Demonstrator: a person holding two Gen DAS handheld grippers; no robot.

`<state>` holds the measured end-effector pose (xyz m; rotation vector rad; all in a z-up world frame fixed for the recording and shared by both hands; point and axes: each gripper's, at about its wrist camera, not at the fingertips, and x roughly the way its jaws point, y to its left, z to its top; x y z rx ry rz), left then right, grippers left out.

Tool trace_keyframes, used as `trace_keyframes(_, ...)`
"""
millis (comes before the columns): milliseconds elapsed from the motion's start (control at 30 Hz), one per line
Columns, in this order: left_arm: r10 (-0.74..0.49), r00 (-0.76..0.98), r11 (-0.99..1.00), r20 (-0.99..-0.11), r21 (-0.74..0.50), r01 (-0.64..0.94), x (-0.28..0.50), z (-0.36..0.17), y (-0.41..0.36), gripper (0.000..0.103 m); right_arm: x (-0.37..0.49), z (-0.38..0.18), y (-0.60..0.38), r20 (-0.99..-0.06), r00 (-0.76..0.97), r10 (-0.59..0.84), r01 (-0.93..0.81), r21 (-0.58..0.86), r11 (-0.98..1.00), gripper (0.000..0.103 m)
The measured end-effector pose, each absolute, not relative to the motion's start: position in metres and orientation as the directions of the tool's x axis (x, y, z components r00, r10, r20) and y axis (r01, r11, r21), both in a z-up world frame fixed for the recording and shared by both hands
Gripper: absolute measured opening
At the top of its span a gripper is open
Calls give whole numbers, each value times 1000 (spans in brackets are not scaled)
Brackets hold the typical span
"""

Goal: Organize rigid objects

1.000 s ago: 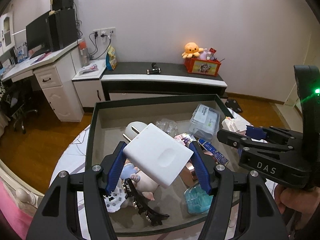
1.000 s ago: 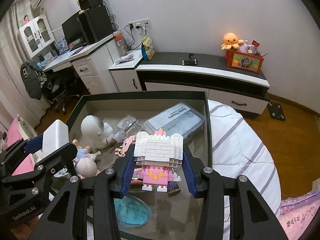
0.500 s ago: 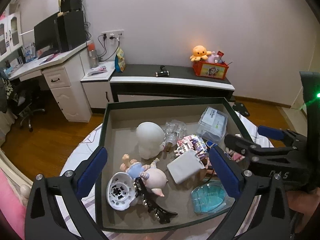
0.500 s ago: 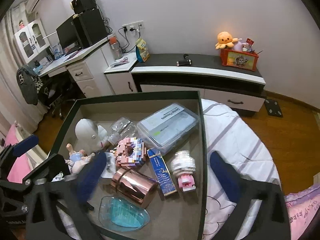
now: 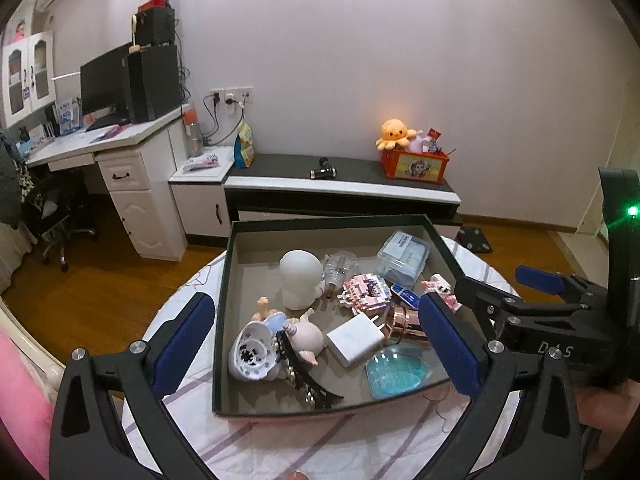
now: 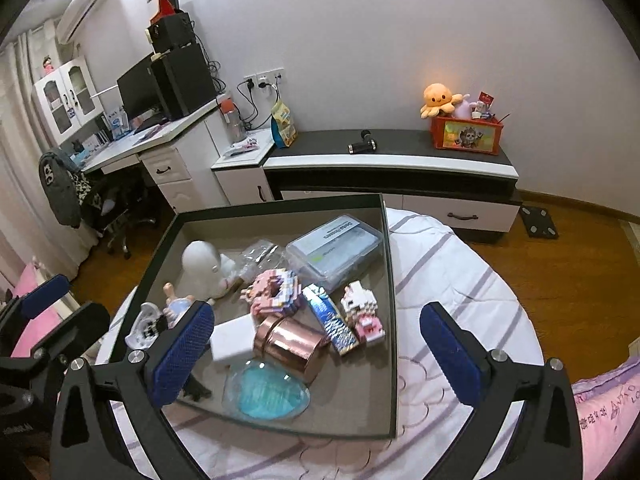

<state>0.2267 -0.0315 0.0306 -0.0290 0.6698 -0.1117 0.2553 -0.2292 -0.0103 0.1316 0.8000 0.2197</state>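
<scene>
Both tools hang above the box [image 5: 224,280] with nothing between their pads — the left tool [image 5: 316,340] and the right tool [image 6: 316,356] have just spread wide, jaws fully apart. The white charger [image 5: 354,338] now lies inside, near the box's six o'clock edge, leaning on the copper cup [image 6: 288,340]. The pink block figure [image 6: 362,312] lies toward three o'clock, beside the blue packet [image 6: 330,320]. The likely trouble from here is crowding: the heap is loose, so a careless reach could nudge the charger onto the teal dish [image 6: 266,394], or crack bricks off the block figure — it looks fragile.
</scene>
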Motion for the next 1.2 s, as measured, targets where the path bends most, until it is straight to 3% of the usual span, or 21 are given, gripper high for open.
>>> trace_keyframes(667,-87,852,996,-516,-61,65,113,58,-15,103,119,37,-219,-526,822,220,-159,160,974,103)
trace_keyframes(1200,-27,916,999,-401,-38,13,2,60,-20,103,-9,22,-220,-427,903,36,-14,56,998,103)
